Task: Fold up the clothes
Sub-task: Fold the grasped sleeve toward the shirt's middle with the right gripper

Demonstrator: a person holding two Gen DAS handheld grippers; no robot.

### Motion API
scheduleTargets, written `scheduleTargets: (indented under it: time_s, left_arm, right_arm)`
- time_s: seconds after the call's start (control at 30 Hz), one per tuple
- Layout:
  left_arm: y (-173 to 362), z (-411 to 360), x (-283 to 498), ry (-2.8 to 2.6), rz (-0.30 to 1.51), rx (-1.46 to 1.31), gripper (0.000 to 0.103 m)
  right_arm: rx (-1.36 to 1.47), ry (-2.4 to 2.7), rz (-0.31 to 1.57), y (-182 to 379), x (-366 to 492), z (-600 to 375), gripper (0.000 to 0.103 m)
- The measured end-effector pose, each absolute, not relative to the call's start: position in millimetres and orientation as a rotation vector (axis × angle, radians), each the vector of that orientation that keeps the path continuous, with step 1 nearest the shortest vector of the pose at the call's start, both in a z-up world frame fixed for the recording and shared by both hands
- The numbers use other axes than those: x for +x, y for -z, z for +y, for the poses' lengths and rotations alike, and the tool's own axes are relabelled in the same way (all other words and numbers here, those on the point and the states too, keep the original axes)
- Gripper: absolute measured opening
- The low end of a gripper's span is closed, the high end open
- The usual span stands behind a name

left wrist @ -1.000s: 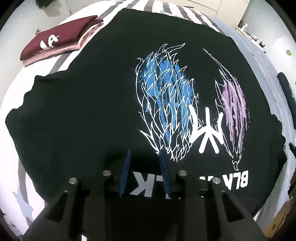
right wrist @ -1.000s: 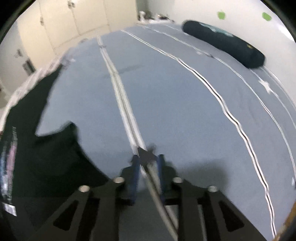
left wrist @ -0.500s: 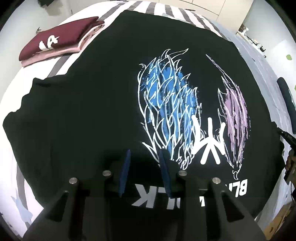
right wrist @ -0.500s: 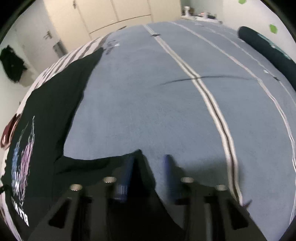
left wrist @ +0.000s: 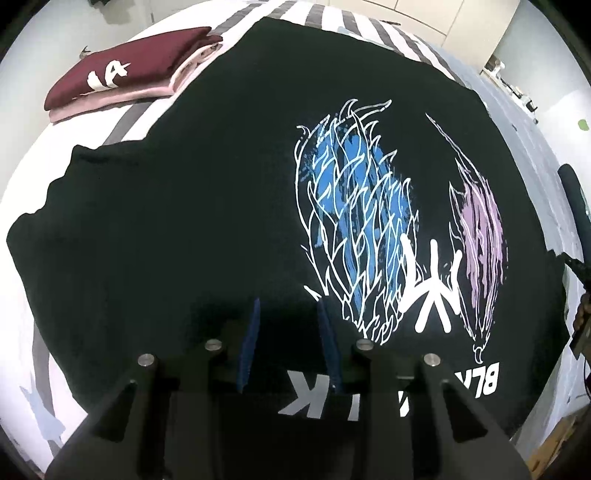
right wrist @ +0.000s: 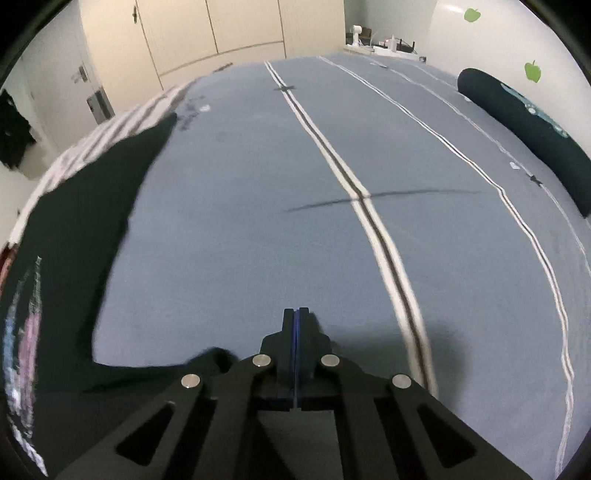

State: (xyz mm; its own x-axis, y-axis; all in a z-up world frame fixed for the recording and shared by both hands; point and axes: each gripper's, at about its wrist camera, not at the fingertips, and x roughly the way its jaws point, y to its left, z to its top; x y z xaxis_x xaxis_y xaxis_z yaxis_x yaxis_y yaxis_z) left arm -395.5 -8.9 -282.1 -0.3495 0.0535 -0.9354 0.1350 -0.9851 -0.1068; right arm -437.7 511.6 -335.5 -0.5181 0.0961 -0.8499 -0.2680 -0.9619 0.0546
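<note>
A black T-shirt with a blue and purple print lies spread flat on the bed, lettering towards me. My left gripper hovers over its near edge, open, with only flat cloth showing in the gap between its blue pads. In the right wrist view the same shirt fills the left side. Its sleeve reaches along the bottom and bunches up against the left finger of my right gripper. That gripper's pads are pressed together. The sleeve runs in under the finger; the tips stick out over the blue sheet.
A folded maroon top lies on a pink one at the far left. The blue striped sheet stretches away to the right of the shirt. A dark bolster lies along the right wall, and cupboard doors stand beyond the bed.
My right gripper has slid left across the blue sheet to the shirt's sleeve and its jaws have shut. The left gripper has stayed put, still open.
</note>
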Motion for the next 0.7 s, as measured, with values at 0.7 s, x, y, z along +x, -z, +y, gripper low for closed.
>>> scheduleTargets:
  time_s: [0.7]
  left_arm:
    - [293.6, -36.4, -414.2, 2.564, 0.200, 1.674, 0.029]
  right_arm:
    - [-1.434, -2.633, 0.261, 348.3, -390.0, 420.5, 0.002]
